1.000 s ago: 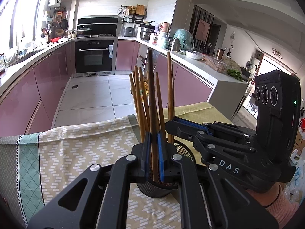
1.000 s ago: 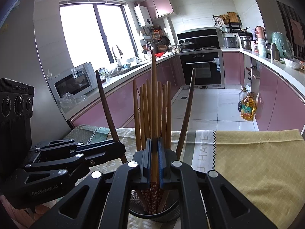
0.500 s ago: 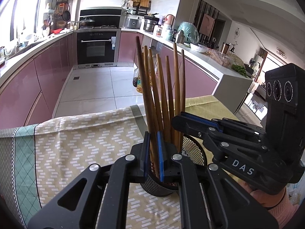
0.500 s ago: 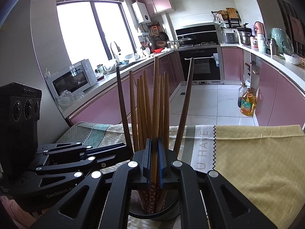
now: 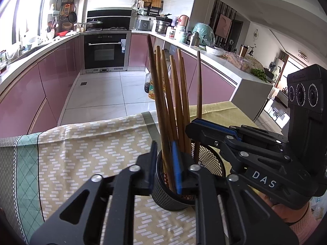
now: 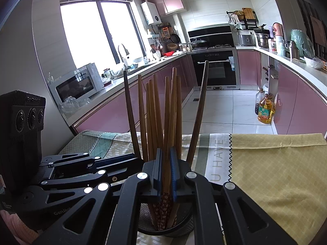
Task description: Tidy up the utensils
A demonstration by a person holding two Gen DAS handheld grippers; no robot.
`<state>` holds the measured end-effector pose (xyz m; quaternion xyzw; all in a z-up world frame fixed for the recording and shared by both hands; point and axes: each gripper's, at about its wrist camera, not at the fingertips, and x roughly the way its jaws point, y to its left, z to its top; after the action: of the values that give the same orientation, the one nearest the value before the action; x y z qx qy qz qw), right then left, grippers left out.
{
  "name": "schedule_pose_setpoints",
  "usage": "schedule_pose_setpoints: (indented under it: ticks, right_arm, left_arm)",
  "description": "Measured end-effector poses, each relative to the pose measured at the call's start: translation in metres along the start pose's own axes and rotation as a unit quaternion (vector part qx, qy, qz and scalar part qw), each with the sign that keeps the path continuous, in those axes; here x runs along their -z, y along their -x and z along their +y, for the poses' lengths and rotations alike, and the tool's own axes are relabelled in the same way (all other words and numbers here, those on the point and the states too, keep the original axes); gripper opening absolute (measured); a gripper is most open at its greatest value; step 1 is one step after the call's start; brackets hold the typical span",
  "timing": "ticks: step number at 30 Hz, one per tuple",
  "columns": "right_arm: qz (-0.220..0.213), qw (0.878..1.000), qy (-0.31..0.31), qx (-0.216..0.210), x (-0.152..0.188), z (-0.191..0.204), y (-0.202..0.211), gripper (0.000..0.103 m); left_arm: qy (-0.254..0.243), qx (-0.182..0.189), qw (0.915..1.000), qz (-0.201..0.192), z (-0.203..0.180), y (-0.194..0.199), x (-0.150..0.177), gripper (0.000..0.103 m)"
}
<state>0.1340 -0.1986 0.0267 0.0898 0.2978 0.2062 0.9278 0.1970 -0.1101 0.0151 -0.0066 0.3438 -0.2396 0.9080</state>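
Observation:
A black mesh cup (image 5: 206, 157) stands on the patterned tablecloth (image 5: 81, 143) and holds several wooden chopsticks (image 5: 177, 94). My left gripper (image 5: 163, 149) sits at the cup's rim, its jaws opening. A dark chopstick (image 5: 155, 81) stands between the pads with a gap beside it, its lower end in the cup. In the right wrist view that dark chopstick (image 6: 130, 118) leans left above the left gripper (image 6: 130, 159). My right gripper (image 6: 165, 153) is shut on a pair of light chopsticks (image 6: 167, 122) whose patterned ends reach into the cup (image 6: 184, 224). The right gripper (image 5: 190, 124) comes in from the right.
The table's far edge drops to a tiled kitchen floor with an oil bottle (image 6: 264, 112). Pink cabinets and cluttered counters ring the room. A yellow cloth (image 6: 276, 173) covers the right part of the table. A hand in a pink sleeve (image 5: 300, 222) holds the right gripper.
The left gripper came down with the dark chopstick, whose end went deeper into the cup, and its jaws have parted. The right gripper kept still on its chopsticks.

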Motion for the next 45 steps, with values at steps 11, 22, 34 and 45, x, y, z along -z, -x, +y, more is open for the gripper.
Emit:
schedule_pose_setpoints:
  ticks: [11, 22, 34, 45]
  right_arm:
    - [-0.008, 1.000, 0.005, 0.010, 0.006, 0.000, 0.009, 0.018]
    - [-0.042, 0.998, 0.018, 0.054, 0.018, 0.003, 0.033, 0.069]
    - [-0.104, 0.990, 0.040, 0.090, 0.046, 0.031, 0.065, 0.097]
    - [-0.139, 0.985, 0.057, 0.091, 0.063, 0.060, 0.083, 0.097]
  left_arm:
    - [0.002, -0.015, 0.9998, -0.014, 0.002, 0.007, 0.007, 0.044]
    - [0.003, -0.063, 0.9949, -0.079, 0.015, 0.050, 0.028, 0.096]
    - [0.014, -0.140, 0.9791, -0.147, 0.028, 0.105, 0.059, 0.098]
    - [0.036, -0.160, 0.9685, -0.187, 0.033, 0.150, 0.083, 0.098]
